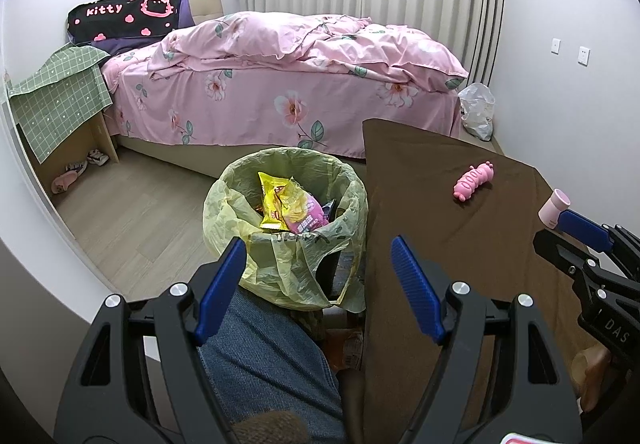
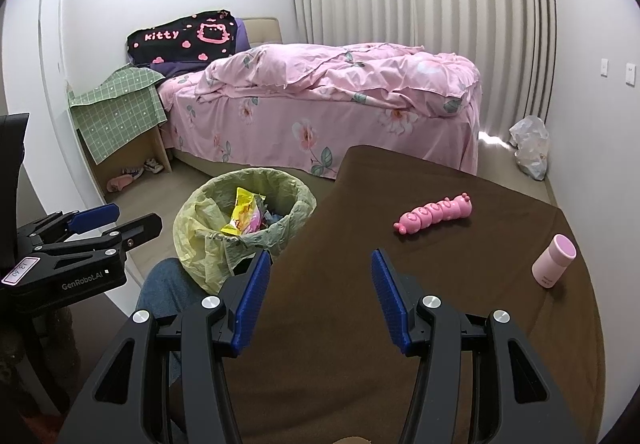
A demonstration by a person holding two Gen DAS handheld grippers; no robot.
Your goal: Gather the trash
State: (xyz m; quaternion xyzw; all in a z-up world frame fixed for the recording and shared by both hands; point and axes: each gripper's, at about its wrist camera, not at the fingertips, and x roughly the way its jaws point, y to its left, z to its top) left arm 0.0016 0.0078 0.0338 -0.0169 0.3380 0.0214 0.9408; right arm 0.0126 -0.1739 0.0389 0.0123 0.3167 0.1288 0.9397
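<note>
A trash bin with a yellow-green liner (image 1: 280, 228) stands on the floor left of the brown table; it also shows in the right wrist view (image 2: 244, 228). Yellow and pink snack wrappers (image 1: 288, 204) lie inside it. My left gripper (image 1: 318, 256) is open and empty, hovering just above the bin's near rim and the table's left edge. My right gripper (image 2: 318, 272) is open and empty over the brown table (image 2: 400, 324). In the left wrist view the right gripper (image 1: 576, 236) shows at the right edge.
A pink caterpillar toy (image 2: 434, 213) and a small pink cup (image 2: 554, 260) stand on the table. A pink bed (image 1: 280, 76) fills the back. A clear plastic bag (image 1: 476, 110) lies on the floor by the curtain. A nightstand with green cloth (image 1: 60, 100) stands left.
</note>
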